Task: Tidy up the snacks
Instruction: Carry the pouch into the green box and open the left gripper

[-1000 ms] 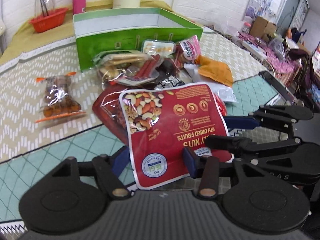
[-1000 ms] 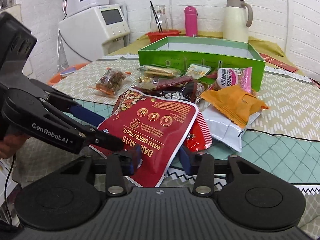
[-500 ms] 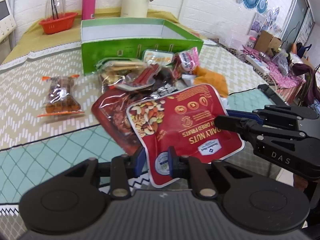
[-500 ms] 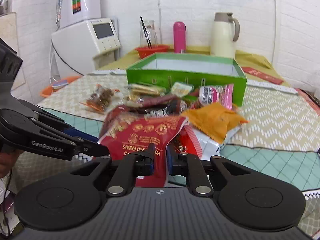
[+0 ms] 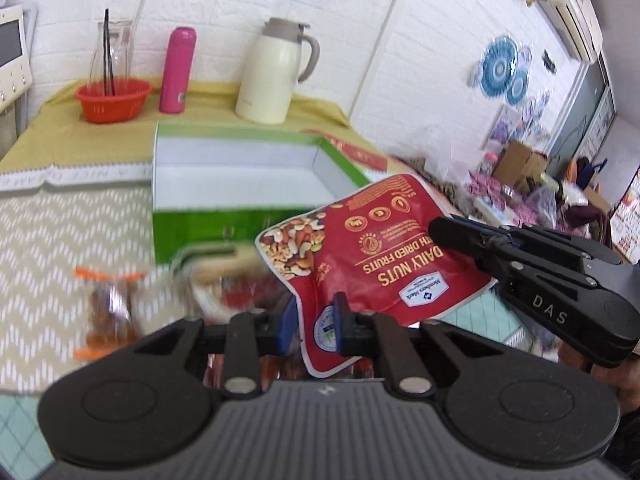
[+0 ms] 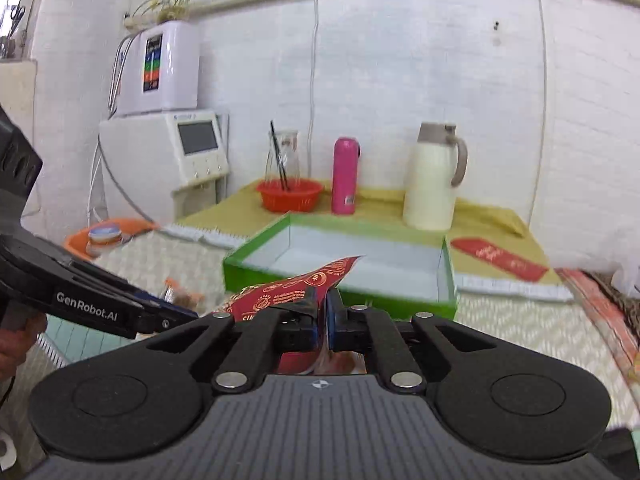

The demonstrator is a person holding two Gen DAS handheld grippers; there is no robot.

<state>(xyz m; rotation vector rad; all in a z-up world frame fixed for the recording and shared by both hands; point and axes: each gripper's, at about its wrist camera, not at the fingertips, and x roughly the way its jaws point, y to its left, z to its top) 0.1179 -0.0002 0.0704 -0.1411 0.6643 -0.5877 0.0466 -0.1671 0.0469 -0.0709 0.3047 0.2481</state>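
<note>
A red "Daily Nuts" bag point(image 5: 372, 248) hangs lifted above the snack pile, in front of the open green box point(image 5: 240, 168). My left gripper point(image 5: 316, 320) is shut on the bag's near corner. My right gripper point(image 6: 323, 312) is shut on the bag's other edge point(image 6: 296, 292), and shows at the right of the left wrist view point(image 5: 520, 264). The green box point(image 6: 344, 256) is white inside and looks empty. The snack pile point(image 5: 224, 276) below the bag is blurred. A clear packet with orange ends point(image 5: 108, 304) lies apart at the left.
Behind the box on a yellow cloth stand a red basket point(image 6: 290, 194), a pink bottle point(image 6: 345, 176) and a cream jug point(image 6: 434, 176). A red envelope point(image 6: 500, 258) lies to the box's right. A white appliance point(image 6: 168, 152) stands at the back left.
Both grippers closed on the nuts bag and lifted it off the pile toward the green box. Both views have tilted up.
</note>
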